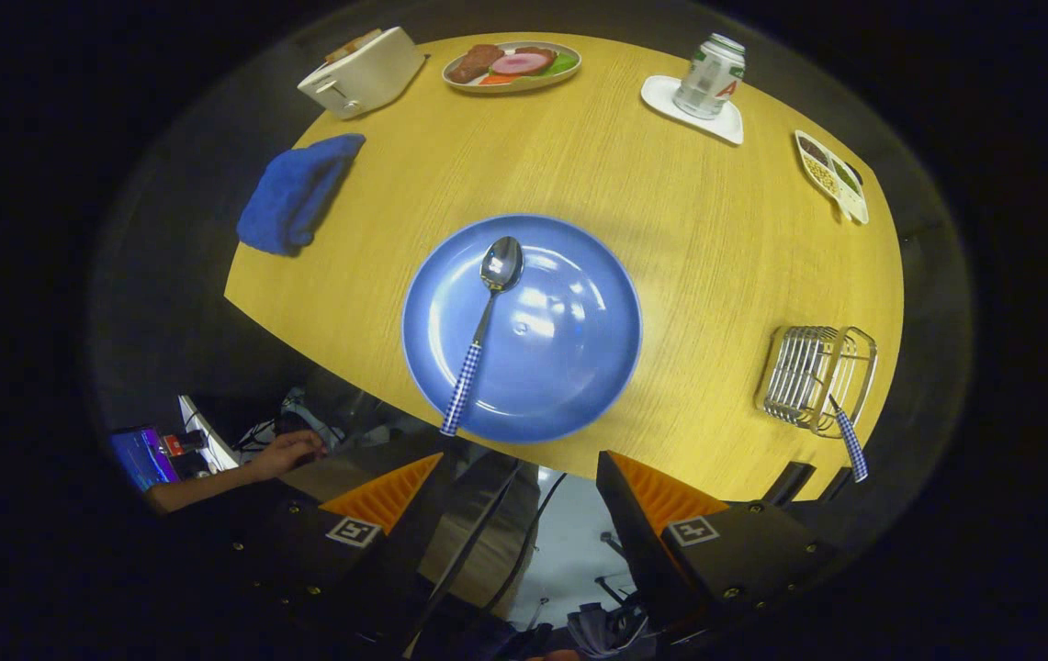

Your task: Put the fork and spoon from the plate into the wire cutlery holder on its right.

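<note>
Overhead, the gripper (pixel 524 477) hangs with its fingers spread wide and nothing between them. Just ahead of them lies the spoon (pixel 484 326) on the blue plate (pixel 579 367) (bowl away, checked handle reaching over the near rim toward the fingers). Right of the plate stands the wire cutlery holder (pixel 816 378), a checked handle (pixel 850 445) leaning out of it.

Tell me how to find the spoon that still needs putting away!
Look at the blue plate in the middle of the table, just ahead of the open gripper. The spoon lies on it, alone. Its checked handle matches the one poking from the wire holder.
</note>
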### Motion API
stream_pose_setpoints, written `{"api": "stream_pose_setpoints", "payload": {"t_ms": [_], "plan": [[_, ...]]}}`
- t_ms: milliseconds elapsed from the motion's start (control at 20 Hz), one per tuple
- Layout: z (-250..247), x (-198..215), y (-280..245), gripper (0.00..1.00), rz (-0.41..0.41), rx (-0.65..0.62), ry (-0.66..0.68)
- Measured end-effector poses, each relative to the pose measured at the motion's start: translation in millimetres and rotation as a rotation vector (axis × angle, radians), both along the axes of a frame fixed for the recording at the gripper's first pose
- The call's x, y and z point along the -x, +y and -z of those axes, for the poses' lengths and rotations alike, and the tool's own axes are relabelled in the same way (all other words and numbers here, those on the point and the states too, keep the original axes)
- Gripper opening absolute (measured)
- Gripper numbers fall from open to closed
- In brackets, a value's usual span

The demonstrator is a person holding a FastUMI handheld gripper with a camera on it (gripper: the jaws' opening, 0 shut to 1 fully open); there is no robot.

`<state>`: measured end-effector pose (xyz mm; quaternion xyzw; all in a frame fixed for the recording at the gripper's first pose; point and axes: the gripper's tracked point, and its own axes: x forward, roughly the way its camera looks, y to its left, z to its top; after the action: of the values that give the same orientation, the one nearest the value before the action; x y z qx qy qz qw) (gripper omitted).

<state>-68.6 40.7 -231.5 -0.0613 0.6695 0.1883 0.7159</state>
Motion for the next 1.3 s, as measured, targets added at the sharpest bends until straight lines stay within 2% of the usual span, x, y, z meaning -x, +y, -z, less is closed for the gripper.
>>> {"api": "stream_pose_setpoints", "payload": {"t_ms": [450,850,1150,1200,1300], "plan": [[33,-9,41,0.98,0.049,0.029,0.017],[73,-16,55,0.98,0.181,0.025,0.071],[93,-18,61,0.97,0.172,0.034,0.085],[95,-18,60,0.90,0.160,0.046,0.086],[98,-19,60,0.89,0.162,0.040,0.089]]}}
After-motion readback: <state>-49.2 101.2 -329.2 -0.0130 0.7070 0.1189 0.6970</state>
